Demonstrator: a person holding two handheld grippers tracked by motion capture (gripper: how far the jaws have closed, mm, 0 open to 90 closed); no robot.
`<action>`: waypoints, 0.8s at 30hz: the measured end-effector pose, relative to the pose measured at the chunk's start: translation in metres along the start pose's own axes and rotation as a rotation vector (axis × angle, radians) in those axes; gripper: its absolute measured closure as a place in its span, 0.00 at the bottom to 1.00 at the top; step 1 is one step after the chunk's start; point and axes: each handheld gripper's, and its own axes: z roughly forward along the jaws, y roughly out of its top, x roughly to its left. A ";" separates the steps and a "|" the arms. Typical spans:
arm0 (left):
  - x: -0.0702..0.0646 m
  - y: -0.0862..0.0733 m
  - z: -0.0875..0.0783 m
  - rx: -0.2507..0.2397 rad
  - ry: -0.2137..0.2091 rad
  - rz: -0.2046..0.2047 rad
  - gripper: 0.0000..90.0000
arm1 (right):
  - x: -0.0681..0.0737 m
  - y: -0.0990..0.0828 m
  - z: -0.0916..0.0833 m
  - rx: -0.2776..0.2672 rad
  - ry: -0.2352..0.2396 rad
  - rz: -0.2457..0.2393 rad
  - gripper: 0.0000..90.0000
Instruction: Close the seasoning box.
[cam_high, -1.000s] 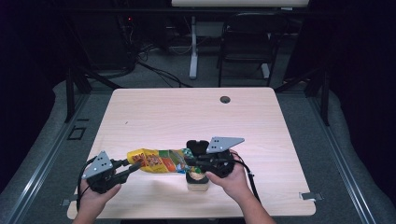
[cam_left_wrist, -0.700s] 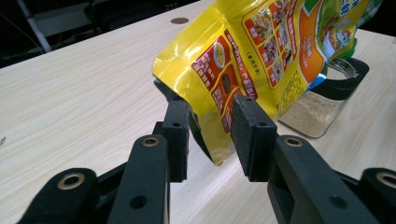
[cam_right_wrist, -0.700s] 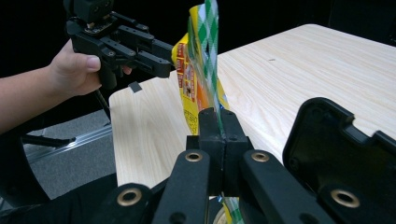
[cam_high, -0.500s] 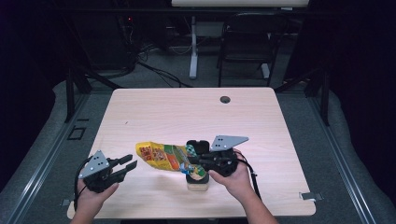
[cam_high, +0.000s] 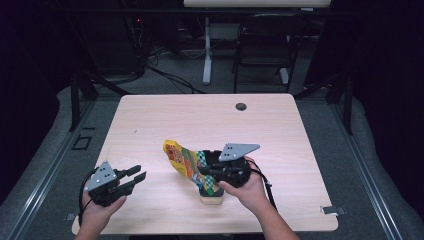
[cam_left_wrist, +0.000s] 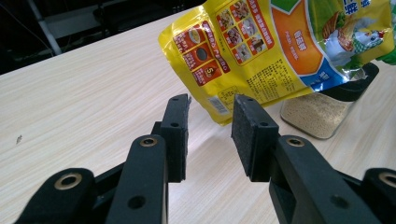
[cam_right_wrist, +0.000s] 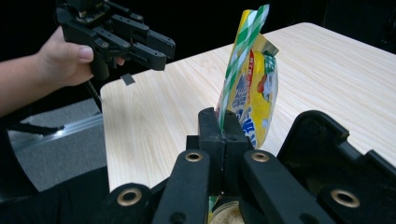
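My right gripper has its jaws clamped flat on one end of a crinkled yellow foil pouch printed with food pictures and a green-and-white checked edge. In the right gripper view that pouch rises from between my pads, edge-on and nearly upright, with the checked seam running up its near side. Seen from the high view, its long axis runs from my grip out toward the left and slightly away from me, the free yellow end pointing at the open middle of the pale wooden bench and held above the surface. Directly beneath my right gripper stands a small clear jar of tan granules with a black rim, resting on the bench near its front edge; the pouch's held end hangs over the jar's mouth.

My left gripper sits well apart to the left, near the front left corner of the bench. Its jaws stand apart with nothing between them, aimed at the pouch's free end.
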 end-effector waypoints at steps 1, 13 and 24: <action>0.000 0.000 0.000 0.000 0.001 0.000 0.75 | 0.001 0.001 0.000 0.005 -0.001 -0.003 1.00; 0.002 0.000 -0.002 -0.005 0.006 -0.003 0.75 | 0.003 0.020 0.005 0.047 -0.002 -0.055 1.00; 0.003 0.000 -0.004 -0.010 0.011 -0.005 0.75 | 0.009 0.028 0.017 0.122 0.010 -0.085 1.00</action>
